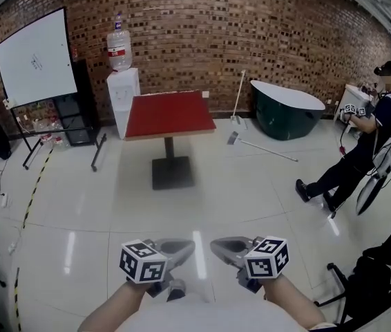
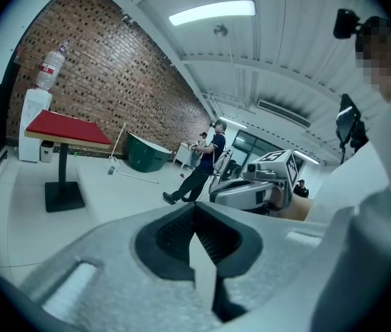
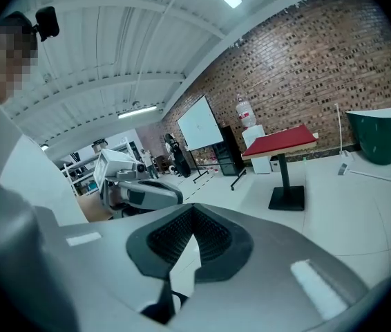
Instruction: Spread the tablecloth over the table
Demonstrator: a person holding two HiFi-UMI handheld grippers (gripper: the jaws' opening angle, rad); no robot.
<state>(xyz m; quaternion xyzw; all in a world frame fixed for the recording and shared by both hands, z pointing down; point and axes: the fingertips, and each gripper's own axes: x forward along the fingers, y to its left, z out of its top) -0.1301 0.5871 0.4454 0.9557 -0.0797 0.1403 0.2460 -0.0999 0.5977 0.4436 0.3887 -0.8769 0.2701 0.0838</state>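
Both my grippers sit low in the head view, side by side; the left gripper (image 1: 175, 249) has its jaws together with nothing between the pads, and the right gripper (image 1: 231, 247) is closed and empty too. The red tablecloth (image 1: 170, 113) lies flat across the top of the table (image 1: 170, 171), well apart from both sets of jaws, straight ahead over the glossy floor (image 1: 251, 185); nothing stands between me and it. Behind the table's left corner is a white water dispenser (image 1: 124, 92) with a bottle (image 1: 119, 45) upside down on top. To the right by the brick wall is a dark green tub (image 1: 285, 111); I cannot see what is in it. A long-handled mop (image 1: 237, 101) leans near the tub. A whiteboard (image 1: 34, 56) stands far left, a person (image 1: 361, 147) at far right, and a dark chair (image 1: 378, 272) nearer me.
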